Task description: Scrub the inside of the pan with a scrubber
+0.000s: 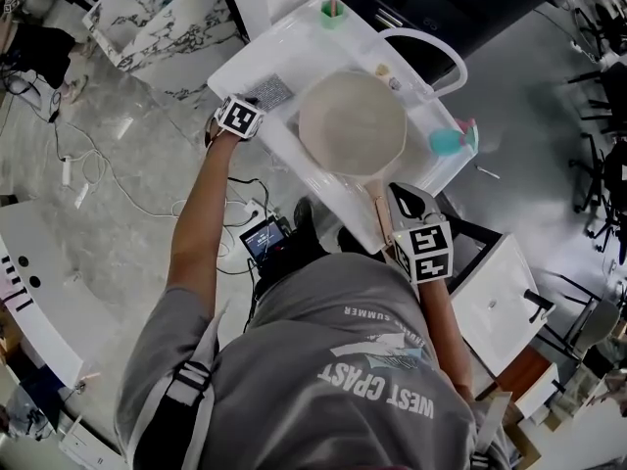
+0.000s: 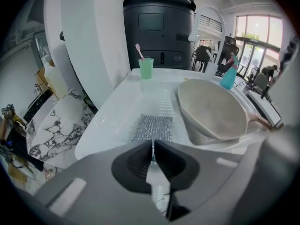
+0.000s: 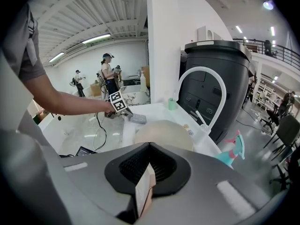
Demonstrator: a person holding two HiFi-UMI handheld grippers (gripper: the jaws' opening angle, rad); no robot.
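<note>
On the white sink surface [image 1: 245, 71] in the head view, a cream pan [image 1: 353, 123] sits with its open side up. The right claw [image 1: 397, 207] is clenched on the pan handle [image 1: 380, 215] at the near edge. The left claw [image 1: 253, 106] rests at the near end of a grey mesh scrubber [image 1: 272, 91], which lies flat on the surface just left of the pan. A green cup [image 1: 333, 13] stands at the far corner and a teal spray bottle [image 1: 449, 141] at the right end, beside a white faucet [image 1: 436, 47].

Through the left gripper view, the left claw [image 2: 153, 146] is all but closed, pinching the near edge of the scrubber [image 2: 152, 127], most of which lies flat on the surface ahead. The pan [image 2: 213, 111] is tilted to the right of it, apart from it.

Along the right gripper view, the right claw [image 3: 149, 165] grips the pan handle [image 3: 143, 193] edge-on between its jaws, with the pan [image 3: 161, 134] just beyond. Farther off, the scrubber [image 3: 138, 119] lies by the left claw [image 3: 124, 111].
</note>
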